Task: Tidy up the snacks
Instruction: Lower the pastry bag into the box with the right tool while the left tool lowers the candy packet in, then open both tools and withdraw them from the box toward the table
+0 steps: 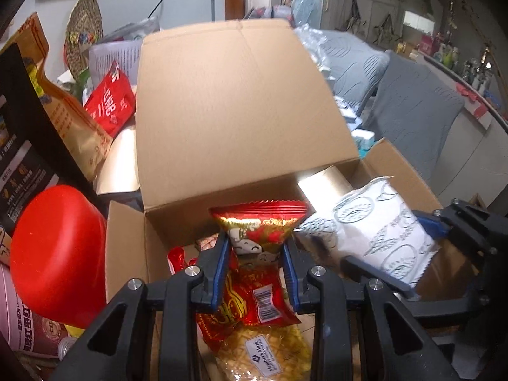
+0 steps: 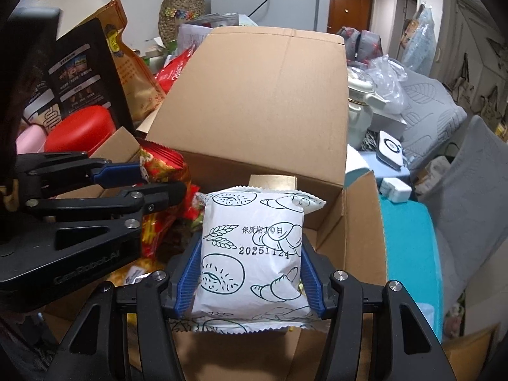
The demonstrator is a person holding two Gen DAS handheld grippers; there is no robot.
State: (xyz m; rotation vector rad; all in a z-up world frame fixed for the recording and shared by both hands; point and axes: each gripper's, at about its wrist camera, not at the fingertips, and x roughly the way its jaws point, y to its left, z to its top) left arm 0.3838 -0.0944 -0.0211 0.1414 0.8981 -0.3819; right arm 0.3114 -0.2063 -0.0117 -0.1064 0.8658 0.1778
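Left gripper (image 1: 256, 247): its blue pads are pinching a red snack pack (image 1: 258, 222) at the waist, holding it upright over the box's (image 1: 241, 101) near-left corner.
Right gripper (image 2: 250, 270): its pads are pressing both sides of a white bread pack (image 2: 250, 247), printed with croissants, over the box's near edge.
Box: it is standing open, its far flap raised; a yellow snack bag (image 1: 266, 352) is lying inside, under the red pack.
Surroundings: a red lid (image 1: 57, 254) is sitting just left of the box.
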